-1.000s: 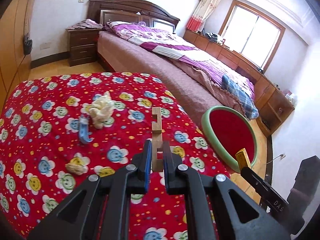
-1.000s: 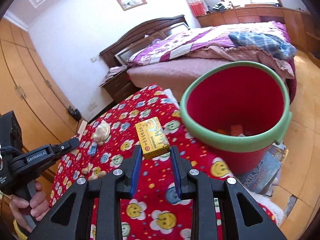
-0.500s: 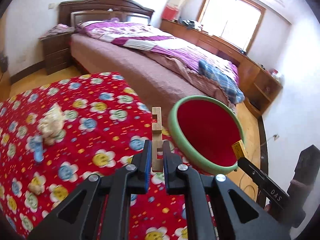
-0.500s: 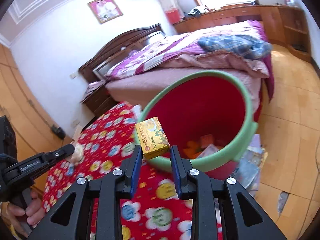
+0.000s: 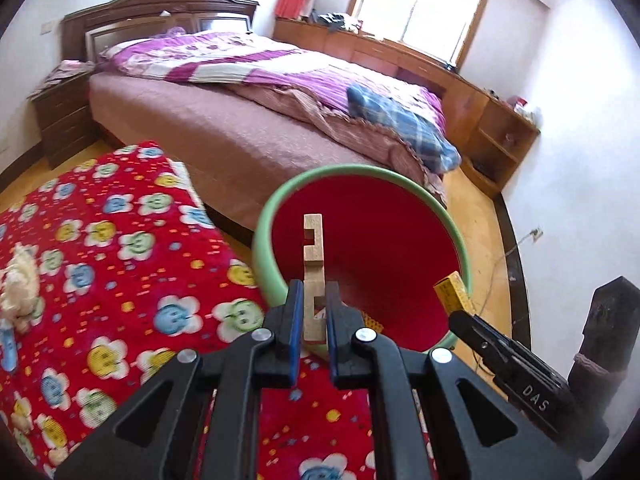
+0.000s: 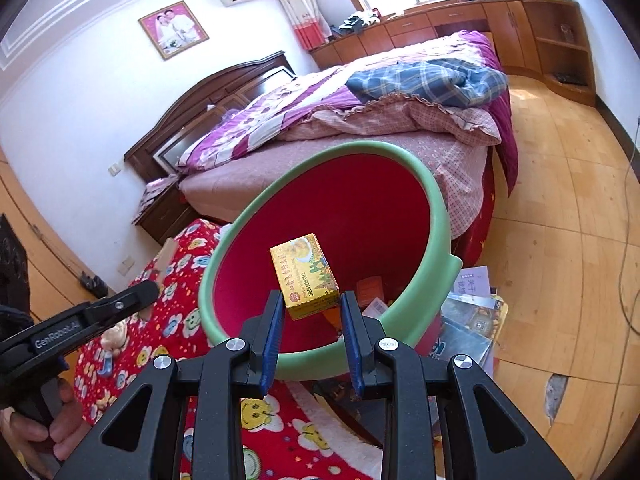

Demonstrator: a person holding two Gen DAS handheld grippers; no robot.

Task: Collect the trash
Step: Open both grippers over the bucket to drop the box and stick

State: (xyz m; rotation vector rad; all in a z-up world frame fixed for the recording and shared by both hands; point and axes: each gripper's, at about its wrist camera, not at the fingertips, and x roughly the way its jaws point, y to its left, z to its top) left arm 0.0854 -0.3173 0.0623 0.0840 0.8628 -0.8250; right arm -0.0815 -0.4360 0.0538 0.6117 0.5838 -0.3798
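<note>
My left gripper (image 5: 313, 307) is shut on a notched wooden piece (image 5: 312, 249) that sticks out forward over the red bin with a green rim (image 5: 276, 276). My right gripper (image 6: 311, 307) is shut on a small yellow box (image 6: 305, 276), held over the same bin (image 6: 436, 216). Orange and printed scraps (image 6: 370, 290) lie at the bin's bottom. In the left wrist view the right gripper's finger (image 5: 516, 376) and the yellow box (image 5: 454, 292) show at the bin's right rim. The left gripper (image 6: 120, 308) with the wooden piece (image 6: 166, 256) shows at the left of the right wrist view.
A red flower-patterned cloth (image 5: 100, 248) covers the table, with a crumpled cream wad (image 5: 18, 280) and a blue item (image 5: 6, 344) at its left. Behind the bin stands a bed (image 5: 256, 120). Books or papers (image 6: 472, 312) lie on the wooden floor beside the bin.
Both grippers have swung from the table toward the bin, still holding the wooden piece and the yellow box. The bin now fills the middle of both views.
</note>
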